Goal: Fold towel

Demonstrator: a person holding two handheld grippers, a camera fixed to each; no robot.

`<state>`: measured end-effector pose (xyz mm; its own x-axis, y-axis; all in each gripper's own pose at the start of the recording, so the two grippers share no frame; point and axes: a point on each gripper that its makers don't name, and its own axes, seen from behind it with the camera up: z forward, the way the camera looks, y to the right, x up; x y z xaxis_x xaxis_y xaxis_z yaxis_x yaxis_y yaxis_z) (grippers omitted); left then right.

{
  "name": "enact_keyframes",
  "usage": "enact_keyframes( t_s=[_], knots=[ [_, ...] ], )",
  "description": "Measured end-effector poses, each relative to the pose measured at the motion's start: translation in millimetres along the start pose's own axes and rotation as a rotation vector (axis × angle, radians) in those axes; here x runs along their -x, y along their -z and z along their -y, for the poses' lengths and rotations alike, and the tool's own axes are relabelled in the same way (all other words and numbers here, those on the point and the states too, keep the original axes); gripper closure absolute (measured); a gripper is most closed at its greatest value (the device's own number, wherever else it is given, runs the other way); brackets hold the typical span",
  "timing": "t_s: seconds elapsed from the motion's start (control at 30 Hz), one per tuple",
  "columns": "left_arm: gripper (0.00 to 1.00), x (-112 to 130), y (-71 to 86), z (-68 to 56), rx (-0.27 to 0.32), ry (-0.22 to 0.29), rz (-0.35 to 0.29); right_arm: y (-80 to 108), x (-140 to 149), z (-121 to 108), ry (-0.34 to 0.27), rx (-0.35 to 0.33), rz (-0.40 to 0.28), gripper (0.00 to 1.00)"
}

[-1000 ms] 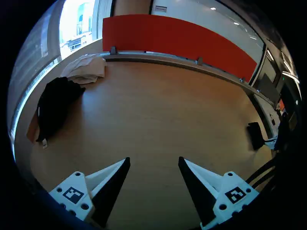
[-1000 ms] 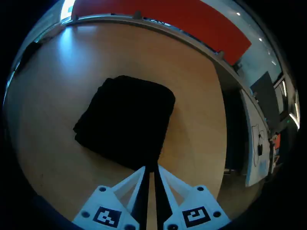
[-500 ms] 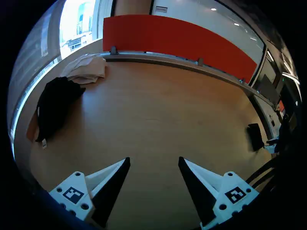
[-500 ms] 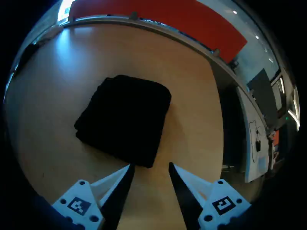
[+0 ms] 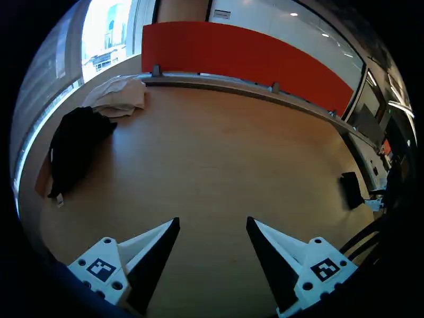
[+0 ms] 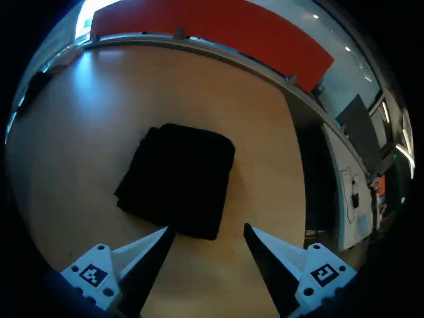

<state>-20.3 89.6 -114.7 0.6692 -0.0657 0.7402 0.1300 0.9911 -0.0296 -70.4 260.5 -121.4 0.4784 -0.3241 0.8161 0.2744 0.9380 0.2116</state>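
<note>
Lying folded, towel (image 6: 177,180) — right tongs (image 6: 208,228) spread at its near edge.

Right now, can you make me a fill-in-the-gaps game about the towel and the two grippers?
The folded towel on the table is ____ in colour. The left gripper and the right gripper are both ____, not shut. The long panel behind the table is ____.
Missing words: black; open; red.
</note>
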Motion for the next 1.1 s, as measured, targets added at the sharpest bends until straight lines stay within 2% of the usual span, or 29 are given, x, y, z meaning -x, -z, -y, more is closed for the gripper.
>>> enact_keyframes(
  t_s=[0.2,0.3,0.7,0.8,0.9,1.1],
  knots=[
    [0.07,-3.2,0.2,2.6,0.009,0.0,-0.01,10.3,-23.9,15.0,-0.054,-0.012,-0.068,0.0],
    [0.07,-5.7,0.4,3.1,0.016,0.0,-0.019,18.0,-43.7,21.6,-0.076,-0.009,-0.127,0.0],
    [0.06,-21.9,1.1,1.9,0.047,-0.01,-0.066,66.1,-132.3,40.1,-0.199,0.025,-0.437,0.0],
    [0.07,-26.1,1.1,1.1,0.054,-0.016,-0.077,71.5,-141.0,43.5,-0.227,0.022,-0.475,0.0],
    [0.07,-31.5,1.1,0.1,0.059,-0.024,-0.091,72.9,-144.2,45.5,-0.239,0.027,-0.485,0.0],
    [0.07,-54.3,0.7,-1.5,0.068,-0.036,-0.161,93.0,-170.1,53.7,-0.245,0.038,-0.554,0.0]
  ],
)
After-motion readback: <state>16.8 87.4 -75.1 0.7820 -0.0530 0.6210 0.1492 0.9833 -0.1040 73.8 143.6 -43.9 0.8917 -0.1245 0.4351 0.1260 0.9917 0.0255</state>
